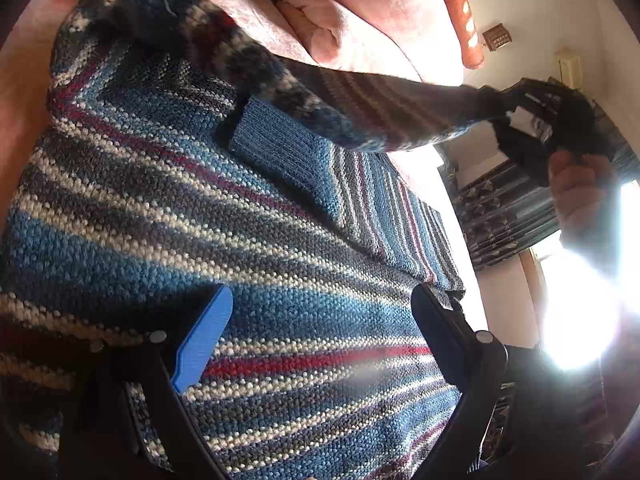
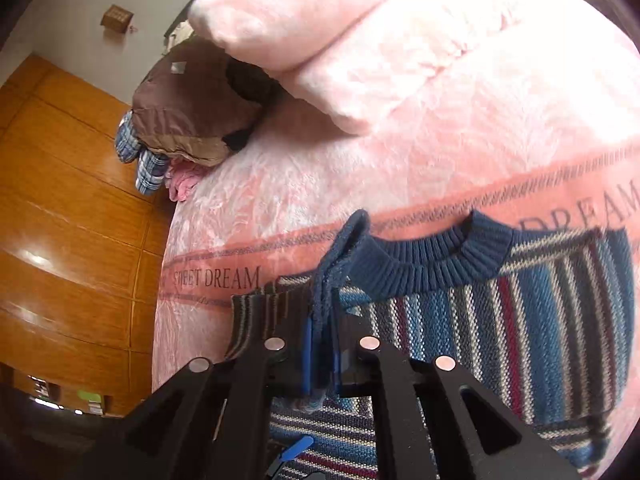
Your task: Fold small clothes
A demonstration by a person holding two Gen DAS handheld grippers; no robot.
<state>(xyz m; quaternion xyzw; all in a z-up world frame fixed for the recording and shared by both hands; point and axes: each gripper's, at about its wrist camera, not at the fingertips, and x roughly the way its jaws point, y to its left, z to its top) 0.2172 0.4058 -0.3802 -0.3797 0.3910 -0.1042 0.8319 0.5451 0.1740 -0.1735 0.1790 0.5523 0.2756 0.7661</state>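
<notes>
A knit sweater (image 1: 224, 216) with blue, white, grey and red stripes lies on a pink bed blanket (image 2: 360, 184) printed "SWEET DREAM". Its ribbed blue collar (image 2: 436, 264) shows in the right wrist view. My left gripper (image 1: 324, 320) hovers close over the sweater's body, open, with its blue-padded finger (image 1: 204, 340) and its black finger (image 1: 444, 320) wide apart. My right gripper (image 2: 324, 360) is shut on the sleeve's blue cuff (image 2: 340, 252). In the left wrist view the right gripper (image 1: 528, 120), held by a hand (image 1: 580, 192), pulls the sleeve (image 1: 360, 104) taut above the sweater.
A folded pink quilt (image 2: 380, 40) lies at the head of the bed. A brown pillow (image 2: 188, 104) and plaid cloth (image 2: 140, 156) sit by the bed's edge. A wooden wardrobe (image 2: 72, 208) stands beyond. A glaring window (image 1: 580, 312) and patterned curtains (image 1: 508, 208) are on the right.
</notes>
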